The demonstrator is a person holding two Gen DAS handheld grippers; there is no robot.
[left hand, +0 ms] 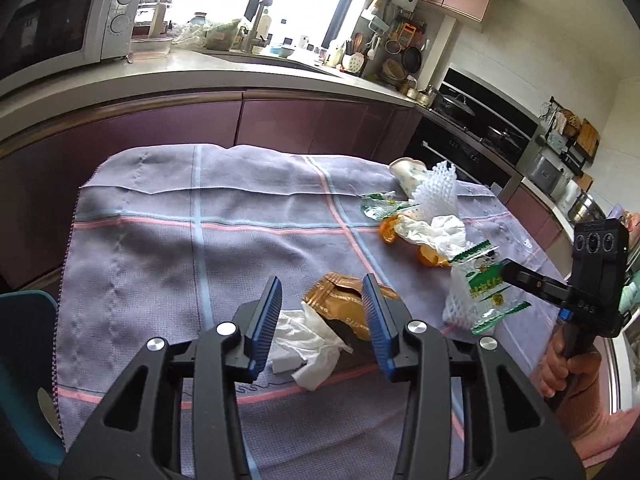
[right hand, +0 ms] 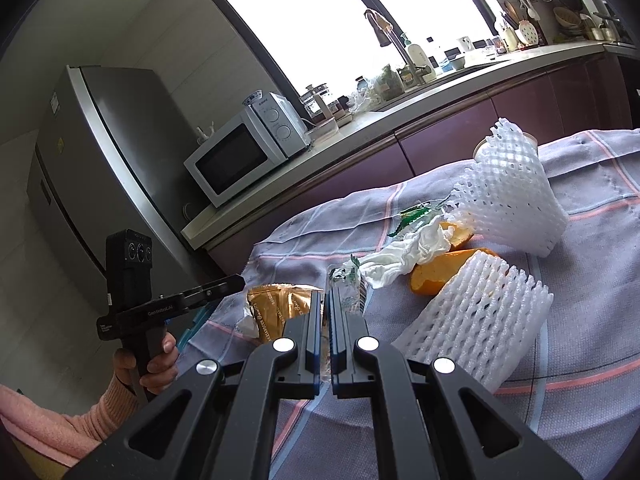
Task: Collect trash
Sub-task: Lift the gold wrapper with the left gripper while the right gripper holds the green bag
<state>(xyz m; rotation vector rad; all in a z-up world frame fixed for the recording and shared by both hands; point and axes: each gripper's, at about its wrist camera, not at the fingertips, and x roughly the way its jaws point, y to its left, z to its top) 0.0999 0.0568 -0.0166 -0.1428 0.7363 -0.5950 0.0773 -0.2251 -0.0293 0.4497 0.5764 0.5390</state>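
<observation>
Trash lies scattered on a checked cloth over the table. Clear green-printed wrapper hangs upright, long axis near vertical, top edge pinched in the right gripper; its jaws are pressed together on the film. In the left wrist view the wrapper's lower end hangs beside a white foam net sleeve, which lies flat, long axis running away from the right camera toward the orange peel.

Gold snack packet lies flat, torn mouth facing the counter, partly behind the left gripper's right finger. Crumpled white tissue lies just beside it, below and between the jaws of the left gripper. Those jaws stand apart, nothing touching the pads.

Further back: second foam net standing arched, another tissue, a paper cup on its side.

Left gripper points down-forward at the cloth; a hand in a pink sleeve grips its handle. Right hand grips the right handle, tool angled down.
</observation>
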